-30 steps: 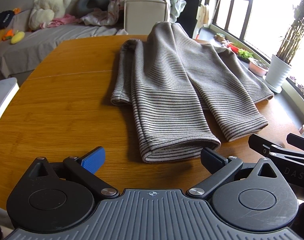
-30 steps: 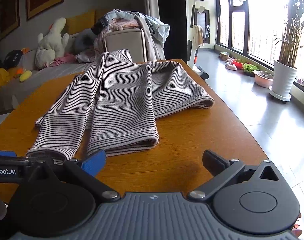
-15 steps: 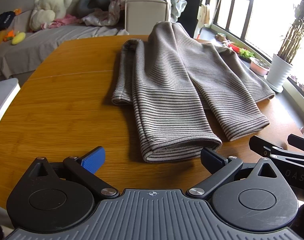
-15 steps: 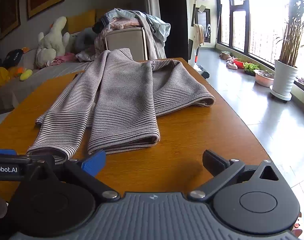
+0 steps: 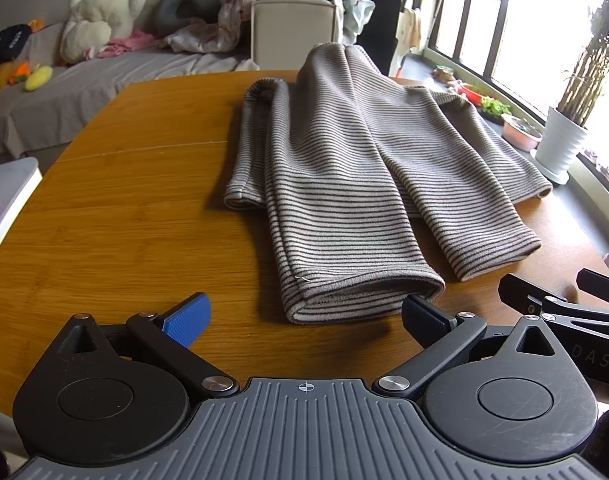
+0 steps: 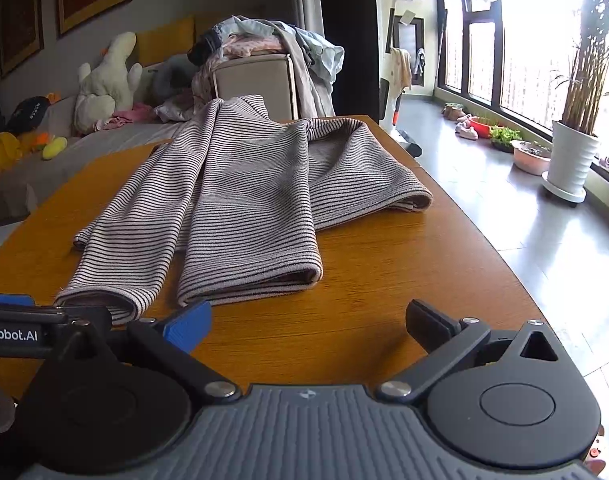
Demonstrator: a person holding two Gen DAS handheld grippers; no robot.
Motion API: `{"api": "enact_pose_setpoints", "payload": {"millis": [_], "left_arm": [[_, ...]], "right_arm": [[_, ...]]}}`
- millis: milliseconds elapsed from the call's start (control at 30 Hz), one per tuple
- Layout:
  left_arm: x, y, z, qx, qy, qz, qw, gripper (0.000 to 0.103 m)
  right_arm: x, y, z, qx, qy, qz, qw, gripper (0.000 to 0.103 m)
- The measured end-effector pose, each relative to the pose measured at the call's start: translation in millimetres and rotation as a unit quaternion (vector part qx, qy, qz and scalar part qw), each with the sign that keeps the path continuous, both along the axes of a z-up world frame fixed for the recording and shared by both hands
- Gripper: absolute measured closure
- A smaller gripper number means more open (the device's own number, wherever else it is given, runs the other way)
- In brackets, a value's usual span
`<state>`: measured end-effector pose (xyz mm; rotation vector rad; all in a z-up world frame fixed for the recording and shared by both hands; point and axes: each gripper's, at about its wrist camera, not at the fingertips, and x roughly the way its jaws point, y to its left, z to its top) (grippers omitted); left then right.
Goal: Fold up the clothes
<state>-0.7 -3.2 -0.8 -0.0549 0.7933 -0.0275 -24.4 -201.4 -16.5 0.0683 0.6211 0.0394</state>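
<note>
A grey-brown striped sweater [image 5: 344, 168] lies on the wooden table [image 5: 124, 208], both sleeves folded over the body and pointing toward me. My left gripper [image 5: 304, 316] stands open just short of the nearer sleeve cuff [image 5: 364, 292], nothing between its fingers. In the right wrist view the same sweater [image 6: 244, 192] spreads ahead. My right gripper [image 6: 308, 320] is open above bare wood, its blue pad [image 6: 188, 324] close to the cuff [image 6: 248, 280] of the other sleeve. The left gripper's body [image 6: 28, 324] shows at the left edge.
Beyond the table stand a beige chair [image 5: 292, 28] heaped with clothes and a grey sofa [image 5: 64, 96] with plush toys. A white potted plant [image 6: 572, 160] and bowls sit on the floor by the window at right. The table's right edge [image 6: 492, 248] drops to a glossy floor.
Both grippers have held nearly still, with only a slight drift of view. The sweater has not moved.
</note>
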Motion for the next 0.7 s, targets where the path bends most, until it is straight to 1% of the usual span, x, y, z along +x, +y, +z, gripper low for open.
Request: {"api": "enact_pose_setpoints", "payload": {"millis": [700], "left_arm": [[-1.6,-0.1,0.9,-0.004,-0.001,0.000,1.0000,0.000]], "right_arm": [[0.0,-0.5,-2.0,-0.001,0.004,0.001,1.000,0.000]]}}
